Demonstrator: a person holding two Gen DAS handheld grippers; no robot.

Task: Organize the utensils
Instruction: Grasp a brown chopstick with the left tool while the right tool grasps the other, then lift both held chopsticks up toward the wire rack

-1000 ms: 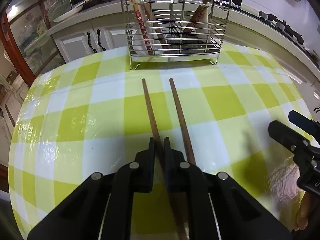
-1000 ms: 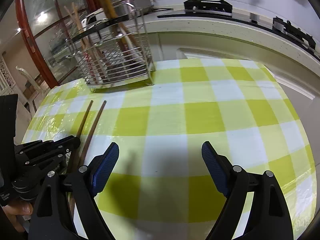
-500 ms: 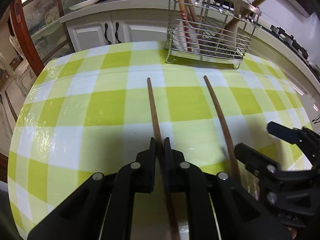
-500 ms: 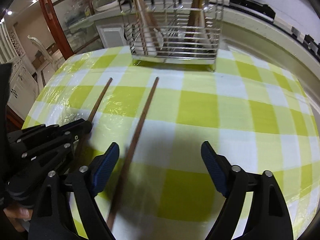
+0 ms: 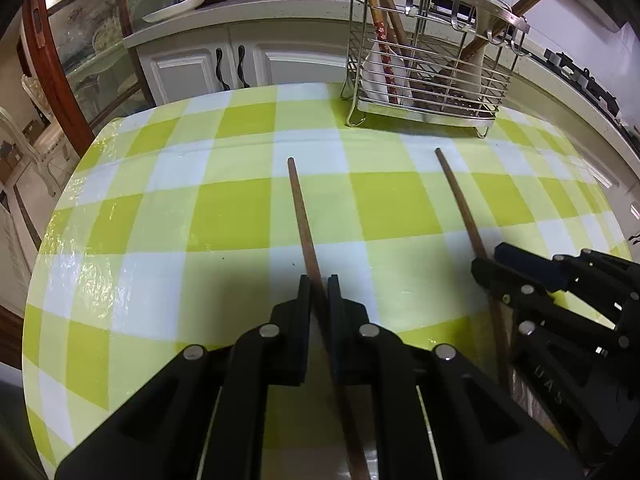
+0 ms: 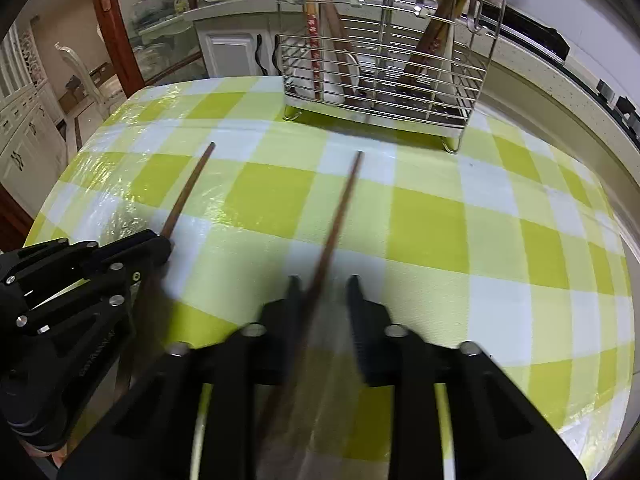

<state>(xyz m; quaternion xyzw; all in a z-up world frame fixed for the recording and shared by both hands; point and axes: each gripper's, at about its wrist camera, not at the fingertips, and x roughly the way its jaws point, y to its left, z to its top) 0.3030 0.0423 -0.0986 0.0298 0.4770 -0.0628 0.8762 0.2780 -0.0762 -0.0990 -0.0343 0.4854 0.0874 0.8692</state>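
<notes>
Wooden chopsticks lie mid-frame: we pinch one chopstick in our left gripper, while our right gripper is closing around the other chopstick. Next, we judge, comes lifting both into the wire rack at upper centre.

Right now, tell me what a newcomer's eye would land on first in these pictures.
First, two brown chopsticks, both pointing across the green-and-white checked tablecloth: the left gripper is clamped on one chopstick, and the right gripper is closing with the other chopstick between its jaws. Beyond their tips, at the table's far edge, stands a wire utensil rack already holding utensils.
</notes>
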